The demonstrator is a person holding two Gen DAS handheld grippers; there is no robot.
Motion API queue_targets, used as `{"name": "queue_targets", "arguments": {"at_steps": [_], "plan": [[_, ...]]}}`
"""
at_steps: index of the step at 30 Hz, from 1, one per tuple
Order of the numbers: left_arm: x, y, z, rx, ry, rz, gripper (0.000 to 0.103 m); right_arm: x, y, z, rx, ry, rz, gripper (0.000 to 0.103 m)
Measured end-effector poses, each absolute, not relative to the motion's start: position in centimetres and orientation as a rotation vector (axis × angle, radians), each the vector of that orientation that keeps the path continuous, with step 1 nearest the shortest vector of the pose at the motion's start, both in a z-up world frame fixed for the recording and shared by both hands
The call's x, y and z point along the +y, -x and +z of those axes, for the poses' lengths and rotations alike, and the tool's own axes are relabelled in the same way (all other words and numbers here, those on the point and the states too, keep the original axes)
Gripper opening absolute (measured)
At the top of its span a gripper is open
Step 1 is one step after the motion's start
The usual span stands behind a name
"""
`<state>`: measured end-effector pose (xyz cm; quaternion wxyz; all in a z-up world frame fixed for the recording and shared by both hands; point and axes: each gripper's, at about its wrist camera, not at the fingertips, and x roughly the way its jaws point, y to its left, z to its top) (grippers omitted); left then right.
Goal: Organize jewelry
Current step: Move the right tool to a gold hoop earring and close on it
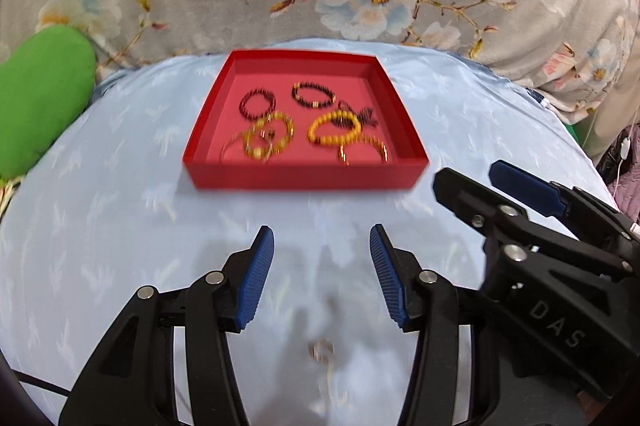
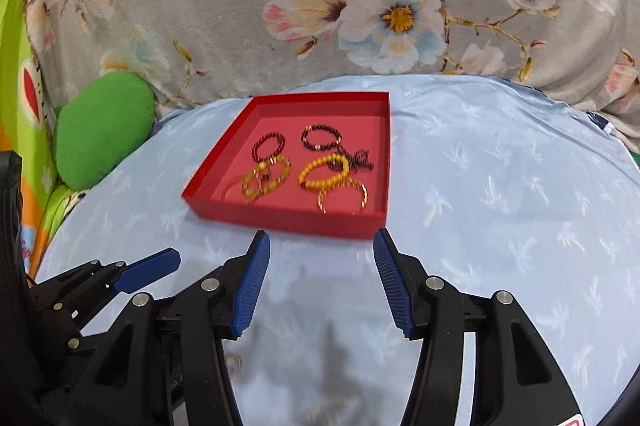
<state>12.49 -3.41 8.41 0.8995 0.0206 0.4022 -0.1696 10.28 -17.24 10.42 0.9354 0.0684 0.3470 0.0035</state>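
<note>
The small ring (image 1: 323, 349) lies on the blue cloth (image 1: 120, 226) at 6 o'clock, under the left gripper (image 1: 322, 238), nearer than the right gripper (image 2: 322, 242). Both stand apart, empty.

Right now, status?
Both grippers, left and right, open, empty. Bracelets in red tray. Small ring on cloth. Path clear.

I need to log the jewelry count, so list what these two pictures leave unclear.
- Small ring-like thing on the blue cloth, left wrist view: motion blur; ring or clasp, cannot tell.
- Tangled yellow and gold bangles in the red tray, both views: overlapping and blurred, so no sure count.
- Dark beaded piece, right wrist view: partly under the yellow bead bracelet.
- Left gripper and right gripper: bodies cut off by the bottom edge.
</note>
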Motion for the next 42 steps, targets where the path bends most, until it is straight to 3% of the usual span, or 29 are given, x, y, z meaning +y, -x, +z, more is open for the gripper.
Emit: {"name": "queue_targets", "arguments": {"at_steps": [12,26,37,42], "plan": [[-2.2,-4.9,4.3,0.885,-0.101,-0.334,0.048,-16.7,-1.9,6.1,0.792,-0.123,0.008,0.053],[0.8,-2.6,1.7,0.932,-0.08,-0.296,0.048,-16.1,-0.1,2.1,0.875,-0.12,0.02,0.05],[1.4,-3.0,1.3,0.946,-0.069,-0.275,0.048,-15.0,-0.7,0.5,0.907,-0.073,0.017,0.033],[1.4,-3.3,1.2,0.951,-0.063,-0.271,0.048,-14.4,-0.7,0.5,0.9,-0.033,0.016,0.018]]}}
